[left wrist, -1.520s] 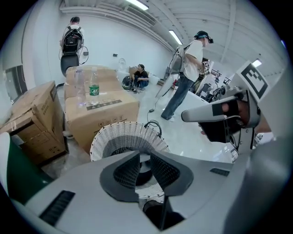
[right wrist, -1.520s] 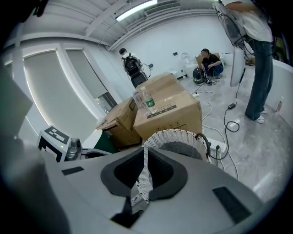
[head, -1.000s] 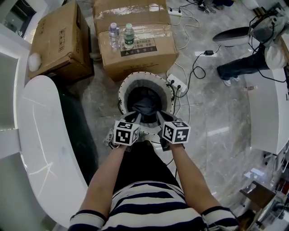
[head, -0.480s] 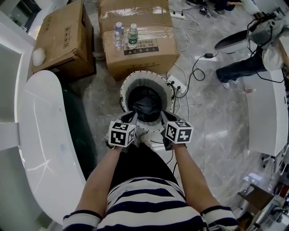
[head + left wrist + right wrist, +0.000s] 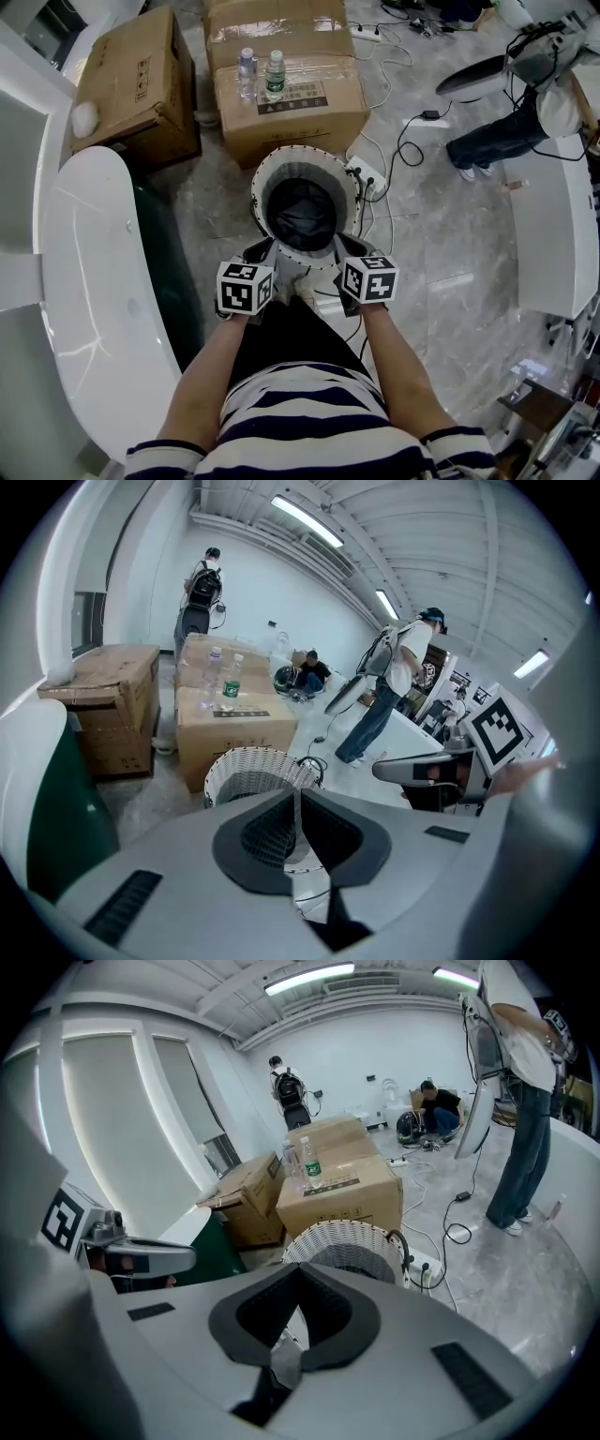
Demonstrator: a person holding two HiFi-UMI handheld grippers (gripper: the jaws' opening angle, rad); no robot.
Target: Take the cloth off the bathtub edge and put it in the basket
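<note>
The dark grey cloth (image 5: 302,214) lies bunched inside the round white wicker basket (image 5: 260,178) on the floor. Both grippers hover at the basket's near rim, side by side. My left gripper (image 5: 266,249) is shut with nothing between its fingers, and so is my right gripper (image 5: 343,246). In the left gripper view the shut jaws (image 5: 296,794) point over the basket (image 5: 246,766). In the right gripper view the shut jaws (image 5: 300,1269) point at the basket (image 5: 349,1238) too. The white bathtub edge (image 5: 84,272) curves along the left and is bare.
Two cardboard boxes (image 5: 291,89) stand behind the basket, one with two bottles (image 5: 260,73) on it. A power strip (image 5: 367,174) and cables lie right of the basket. A person's legs (image 5: 487,141) are at the far right, beside a white counter (image 5: 553,234).
Both grippers have drawn back from over the basket toward me and risen a little. The cloth stays in the basket.
</note>
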